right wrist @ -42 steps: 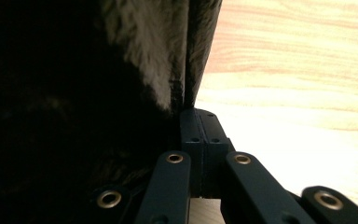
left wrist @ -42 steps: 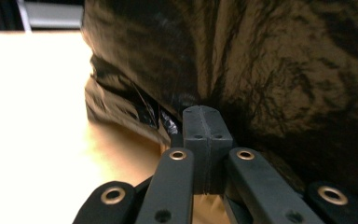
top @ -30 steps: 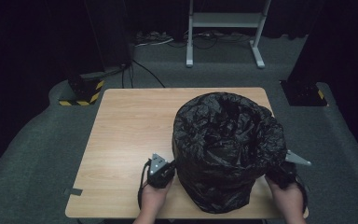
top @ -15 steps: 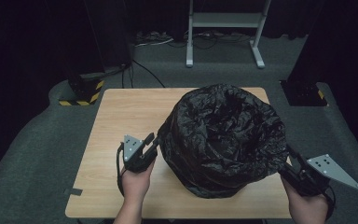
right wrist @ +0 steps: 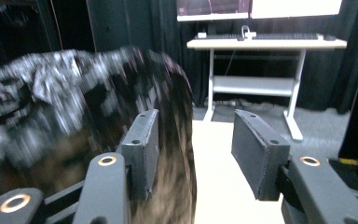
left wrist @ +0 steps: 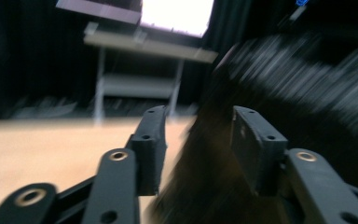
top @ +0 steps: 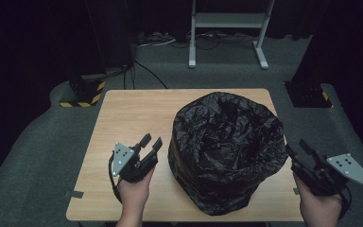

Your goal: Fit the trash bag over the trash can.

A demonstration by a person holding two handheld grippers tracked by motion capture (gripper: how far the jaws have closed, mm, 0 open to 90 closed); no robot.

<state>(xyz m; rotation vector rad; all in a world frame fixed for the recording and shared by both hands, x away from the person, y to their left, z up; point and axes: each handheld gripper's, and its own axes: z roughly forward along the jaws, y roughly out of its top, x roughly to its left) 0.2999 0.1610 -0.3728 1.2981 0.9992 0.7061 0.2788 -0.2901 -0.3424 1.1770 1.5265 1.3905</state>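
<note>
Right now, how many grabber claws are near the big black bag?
2. The left gripper sits open over the table left of the black bag-lined bin; the right gripper sits open off its right side.

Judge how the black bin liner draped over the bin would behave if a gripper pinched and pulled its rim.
The black bin liner looks thin and crinkled, so it would probably be floppy and stretch or bunch. Its glossy film may slip between pads. The bin beneath seems light, so it might tip or slide on the table.

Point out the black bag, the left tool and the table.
Bag (top: 227, 151), high view, crinkled front side.
Left tool (top: 151, 143), high view, midway between its tips.
Table (top: 132, 113), high view, bare wood at the far left.
</note>
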